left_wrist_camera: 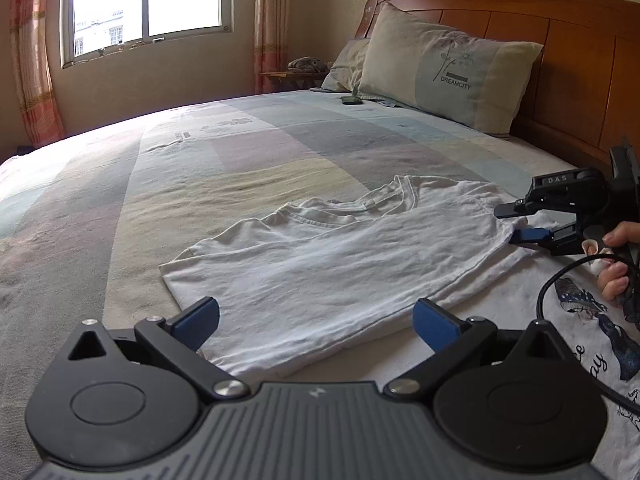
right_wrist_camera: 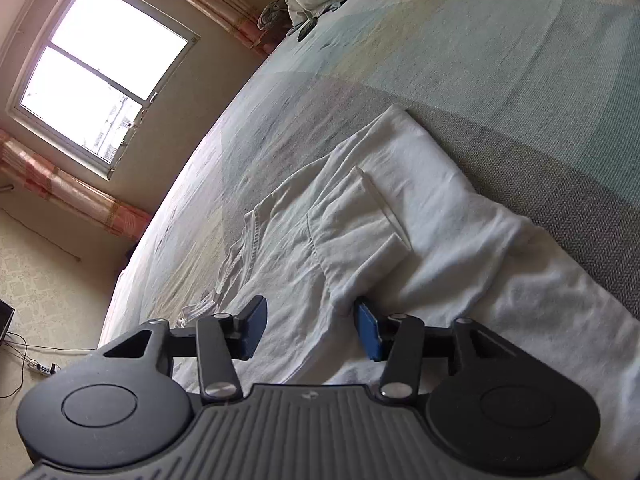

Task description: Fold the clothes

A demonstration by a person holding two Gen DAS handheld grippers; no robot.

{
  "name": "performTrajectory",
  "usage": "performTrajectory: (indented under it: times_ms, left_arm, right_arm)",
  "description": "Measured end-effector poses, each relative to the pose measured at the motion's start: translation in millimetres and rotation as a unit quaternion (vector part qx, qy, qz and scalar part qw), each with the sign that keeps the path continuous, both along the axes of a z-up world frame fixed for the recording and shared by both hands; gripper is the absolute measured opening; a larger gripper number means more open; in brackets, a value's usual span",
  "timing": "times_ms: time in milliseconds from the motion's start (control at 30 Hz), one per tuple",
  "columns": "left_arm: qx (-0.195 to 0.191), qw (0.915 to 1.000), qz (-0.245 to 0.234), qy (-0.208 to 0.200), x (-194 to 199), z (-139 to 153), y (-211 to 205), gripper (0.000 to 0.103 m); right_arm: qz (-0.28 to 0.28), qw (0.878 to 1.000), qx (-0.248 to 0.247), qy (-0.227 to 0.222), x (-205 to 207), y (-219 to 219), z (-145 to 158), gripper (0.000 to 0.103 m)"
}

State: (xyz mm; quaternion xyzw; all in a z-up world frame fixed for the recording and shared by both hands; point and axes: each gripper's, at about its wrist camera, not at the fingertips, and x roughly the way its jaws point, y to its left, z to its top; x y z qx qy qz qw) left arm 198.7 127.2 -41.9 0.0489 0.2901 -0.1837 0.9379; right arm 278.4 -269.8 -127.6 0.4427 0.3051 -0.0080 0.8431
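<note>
Right hand-held gripper (right_wrist_camera: 310, 330) stands half apart around the white T-shirt (left_wrist_camera: 320, 264) sleeve; pinch it fully before lifting. Left hand-held gripper (left_wrist_camera: 316, 322), wide apart, should pin the hem ahead.

A plain white T-shirt (left_wrist_camera: 332, 264) lies on a bed (left_wrist_camera: 240, 152) sheeted in pastel blocks; pink checked curtains (left_wrist_camera: 32, 60) frame the window (left_wrist_camera: 146, 4).

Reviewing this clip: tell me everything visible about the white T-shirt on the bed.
The white T-shirt is a wrinkled, cotton-looking garment lying flat on the patterned bedsheet, ribbed collar toward the far side, partly folded, with a sleeve doubled back. The right gripper is at its sleeve edge, cloth between its parted fingers; a firm pinch isn't clear. The left gripper hangs open over the hem.
</note>
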Motion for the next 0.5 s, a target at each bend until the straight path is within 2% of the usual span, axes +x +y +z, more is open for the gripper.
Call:
performTrajectory:
  times_ms: [67,100,233,500]
  left_arm:
    - [0.0,1.0,0.001,-0.002,-0.4,1.4,0.6,0.102]
    - [0.001,1.0,0.002,-0.003,-0.7,1.8,0.7,0.102]
    - [0.003,1.0,0.004,-0.006,-1.4,3.3,2.0,0.102]
    - [-0.004,0.9999,0.01,-0.01,-0.7,6.9,8.2,0.102]
  right_arm:
    - [-0.017,1.0,0.02,0.005,-1.0,-7.2,-7.4,0.028]
    - [-0.019,1.0,0.022,0.009,-0.8,-8.9,-10.0,0.01]
    - [-0.019,0.999,0.028,0.012,-3.9,-12.8,-11.0,0.012]
    - [-0.001,1.0,-0.013,-0.001,-20.6,-8.1,20.8,0.012]
